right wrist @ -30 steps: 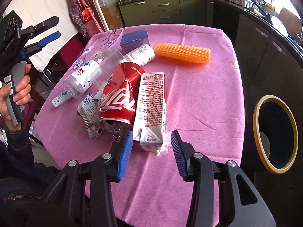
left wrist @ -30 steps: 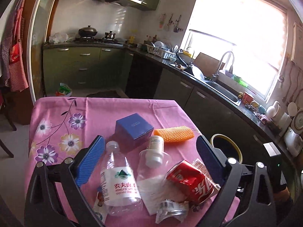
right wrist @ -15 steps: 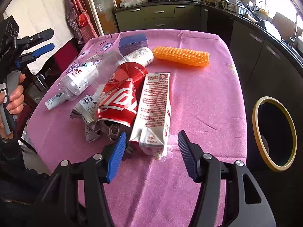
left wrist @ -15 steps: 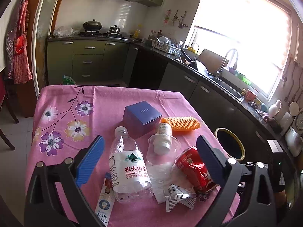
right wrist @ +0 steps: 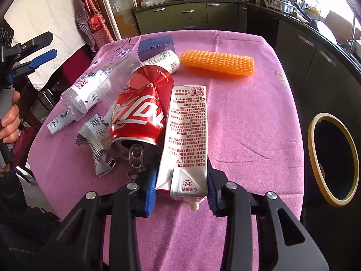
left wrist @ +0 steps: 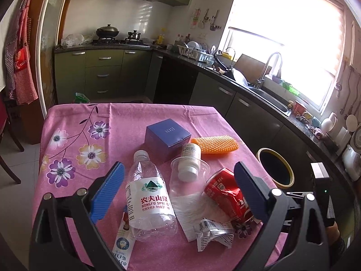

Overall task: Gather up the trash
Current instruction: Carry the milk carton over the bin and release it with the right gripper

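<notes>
Trash lies on the pink tablecloth [right wrist: 248, 117]. My right gripper [right wrist: 181, 188] is shut on the near end of a silver milk carton [right wrist: 188, 133], which lies flat beside a crushed red cola can [right wrist: 140, 113]. My left gripper [left wrist: 178, 192] is open and empty above a clear water bottle [left wrist: 149, 194], a clear plastic cup [left wrist: 187, 180] with a small white bottle [left wrist: 190, 158] in its mouth, the cola can [left wrist: 225, 194] and a crumpled foil wrapper [left wrist: 212, 233]. The left gripper shows at the right view's left edge [right wrist: 29, 56].
A blue box [left wrist: 168, 135] and an orange ribbed pad [left wrist: 214, 144] lie farther back on the table. A round yellow-rimmed bin [right wrist: 334, 160] stands on the floor off the table's right edge. A white sachet [left wrist: 121, 248] lies at the near edge. Kitchen counters run behind.
My right gripper moved forward and closed its jaws on the milk carton's near end. My left gripper drew back and rose a little, staying open.
</notes>
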Motion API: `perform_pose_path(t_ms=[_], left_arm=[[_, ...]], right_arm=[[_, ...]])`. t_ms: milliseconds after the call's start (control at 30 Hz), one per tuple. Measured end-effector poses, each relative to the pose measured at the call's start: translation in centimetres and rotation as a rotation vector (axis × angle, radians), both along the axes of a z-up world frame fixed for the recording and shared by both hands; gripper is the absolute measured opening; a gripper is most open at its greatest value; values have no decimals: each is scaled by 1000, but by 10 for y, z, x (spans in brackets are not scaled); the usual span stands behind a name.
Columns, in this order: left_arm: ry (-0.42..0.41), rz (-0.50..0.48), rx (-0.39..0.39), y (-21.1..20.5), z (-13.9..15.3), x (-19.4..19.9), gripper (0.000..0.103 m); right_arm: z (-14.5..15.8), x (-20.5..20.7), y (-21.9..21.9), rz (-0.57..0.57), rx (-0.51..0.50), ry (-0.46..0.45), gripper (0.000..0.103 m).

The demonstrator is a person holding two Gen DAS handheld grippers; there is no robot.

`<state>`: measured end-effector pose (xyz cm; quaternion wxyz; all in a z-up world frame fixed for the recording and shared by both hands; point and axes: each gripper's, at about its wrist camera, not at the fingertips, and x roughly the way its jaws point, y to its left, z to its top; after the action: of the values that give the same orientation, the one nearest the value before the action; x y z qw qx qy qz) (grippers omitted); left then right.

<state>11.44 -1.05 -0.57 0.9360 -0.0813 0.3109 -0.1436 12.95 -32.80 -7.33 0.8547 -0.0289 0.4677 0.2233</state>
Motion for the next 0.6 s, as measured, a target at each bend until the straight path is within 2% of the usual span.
perform_pose_path(t_ms=[167, 333, 467, 600], left_arm=[[-6, 9, -3, 4, 2, -2, 93], [-17, 4, 8, 4, 5, -6, 93], [-21, 6, 15, 6, 8, -8, 93], [-17, 16, 18, 9, 9, -9, 93]], right_arm=[[10, -10, -21, -37, 48, 12, 36], [41, -15, -59, -135, 85, -67, 36], [56, -2, -107, -275, 44, -130, 36], [37, 33, -171, -464, -54, -100, 36]])
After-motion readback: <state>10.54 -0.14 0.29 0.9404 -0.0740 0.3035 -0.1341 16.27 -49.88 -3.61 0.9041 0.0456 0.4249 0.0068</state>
